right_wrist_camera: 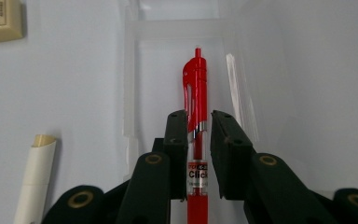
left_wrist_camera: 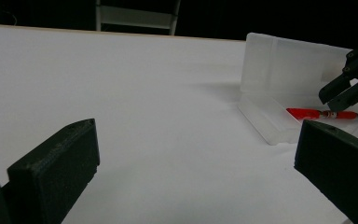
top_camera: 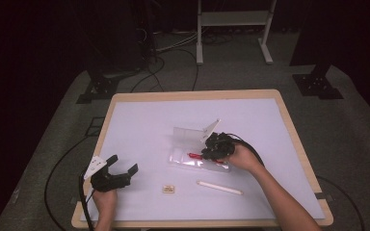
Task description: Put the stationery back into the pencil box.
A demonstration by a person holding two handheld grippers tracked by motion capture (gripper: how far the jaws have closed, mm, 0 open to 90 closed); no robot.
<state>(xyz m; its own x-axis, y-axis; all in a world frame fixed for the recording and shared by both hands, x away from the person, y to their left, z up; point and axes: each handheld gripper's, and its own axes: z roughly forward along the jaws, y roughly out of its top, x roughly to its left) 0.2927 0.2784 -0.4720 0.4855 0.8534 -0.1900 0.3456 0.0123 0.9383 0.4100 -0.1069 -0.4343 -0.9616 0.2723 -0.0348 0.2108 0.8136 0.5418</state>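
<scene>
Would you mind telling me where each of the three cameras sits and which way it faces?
High view: above the person's side of the table, looking forward and down; both forearms, left gripper and right gripper show.
Left gripper view: on the left gripper, looking across the table at the clear plastic case; its jaws stand wide apart.
Right gripper view: on the right gripper, looking down into the case; its jaws flank the red pen.
Shared: all three show the pen and the case.

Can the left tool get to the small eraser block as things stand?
Probably yes. The left tool stands open with nothing between its jaws, and only bare table lies between it and the eraser block. The white stick lies beyond, out of the way.
</scene>
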